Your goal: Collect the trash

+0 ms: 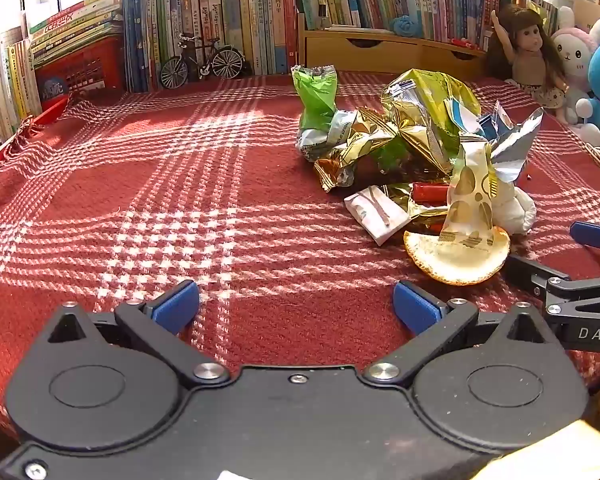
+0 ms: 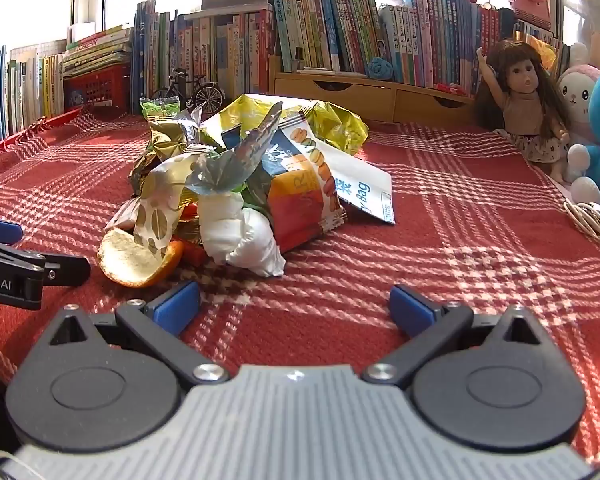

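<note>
The trash pile (image 1: 412, 152) lies on the red plaid cloth (image 1: 180, 184), ahead and to the right of the left gripper (image 1: 296, 306), whose jaws stand wide with nothing between them. From the right gripper (image 2: 296, 306), also spread wide and holding nothing, the pile sits ahead and to the left. An orange peel (image 2: 134, 258) lies nearest. Wrappers overlap, so lower pieces are hard to make out; each gripper shows only partly in the other's view.
</note>
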The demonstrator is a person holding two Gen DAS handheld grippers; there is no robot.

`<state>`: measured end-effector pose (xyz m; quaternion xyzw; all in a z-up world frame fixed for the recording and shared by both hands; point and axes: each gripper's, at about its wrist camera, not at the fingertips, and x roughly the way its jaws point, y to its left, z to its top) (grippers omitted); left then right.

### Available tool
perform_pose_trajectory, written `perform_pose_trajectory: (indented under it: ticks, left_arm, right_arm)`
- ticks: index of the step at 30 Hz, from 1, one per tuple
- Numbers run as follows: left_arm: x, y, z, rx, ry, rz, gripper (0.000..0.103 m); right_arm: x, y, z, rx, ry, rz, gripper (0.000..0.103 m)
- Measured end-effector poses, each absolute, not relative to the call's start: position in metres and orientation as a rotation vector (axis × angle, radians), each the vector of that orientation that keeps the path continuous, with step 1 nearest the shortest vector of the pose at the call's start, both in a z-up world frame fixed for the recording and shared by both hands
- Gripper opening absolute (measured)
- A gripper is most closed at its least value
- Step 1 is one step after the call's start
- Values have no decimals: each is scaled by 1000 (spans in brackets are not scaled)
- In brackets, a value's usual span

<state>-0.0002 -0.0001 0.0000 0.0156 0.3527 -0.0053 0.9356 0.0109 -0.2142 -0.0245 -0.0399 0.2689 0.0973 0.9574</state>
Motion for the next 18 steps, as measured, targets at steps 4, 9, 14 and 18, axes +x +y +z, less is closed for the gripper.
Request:
perform_pose_trajectory:
  ticks: [4,9,14,18]
  left_arm:
    - [0,0,0,30,722,-11,103]
    - [0,0,0,30,716,-11,103]
    - [0,0,0,30,718,-11,103]
    - [0,0,0,31,714,-11,103]
  right_arm:
    - [11,-214,-25,-85,544,196,103]
    - [11,-214,-25,-86,548,196,103]
    - [11,-214,-25,-86,547,197,103]
    - [11,-214,-25,-85,546,196,103]
